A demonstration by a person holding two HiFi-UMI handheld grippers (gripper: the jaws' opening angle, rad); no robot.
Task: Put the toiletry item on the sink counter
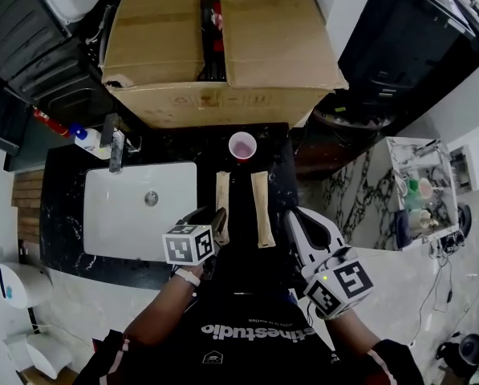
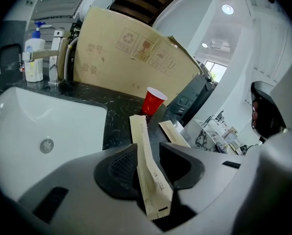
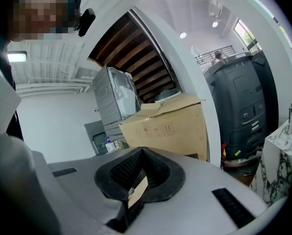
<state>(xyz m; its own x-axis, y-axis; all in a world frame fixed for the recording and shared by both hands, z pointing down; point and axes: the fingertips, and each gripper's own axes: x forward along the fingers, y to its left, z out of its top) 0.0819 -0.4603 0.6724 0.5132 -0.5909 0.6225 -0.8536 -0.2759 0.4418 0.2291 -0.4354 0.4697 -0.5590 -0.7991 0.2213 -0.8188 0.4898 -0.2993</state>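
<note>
box (image 1: 223,46): brown cardboard, behind the sink, overhanging the back edge of the counter.

counter (image 1: 62,191): black stone with white veining, surrounding the sink on all visible sides.

sink (image 1: 119,215): white rectangular basin with a metal drain at its middle, set in the left part of the counter.

left gripper (image 1: 209,221): just right of the sink's front right corner, angled down at the counter. jaws stand apart. the near end of the left packet lies between them, leaning on the left pad, with a clear gap to the right pad. nothing is clamped.

right gripper (image 1: 299,227): well right of the sink, off the counter's right front corner, pointing nearly level toward the box. jaws are closed, tips meeting. a small tan slip (image 3: 137,190) sits pinched between the pads near their base. what the slip belongs to cannot be told.

left packet (image 1: 222,191): long tan paper sleeve, flat on the counter just right of the sink, running front to back.

right packet (image 1: 261,207): a second tan sleeve, lying parallel to the first, farther right of the sink, apart from both grippers.

cup (image 1: 242,146): red, upright, right of the sink's back right corner, beyond the far ends of both packets.

tap (image 1: 115,143): metal, at the sink's back rim.

bottle (image 1: 87,139): white pump bottle with a blue head, behind the sink, left of the tap.
</note>
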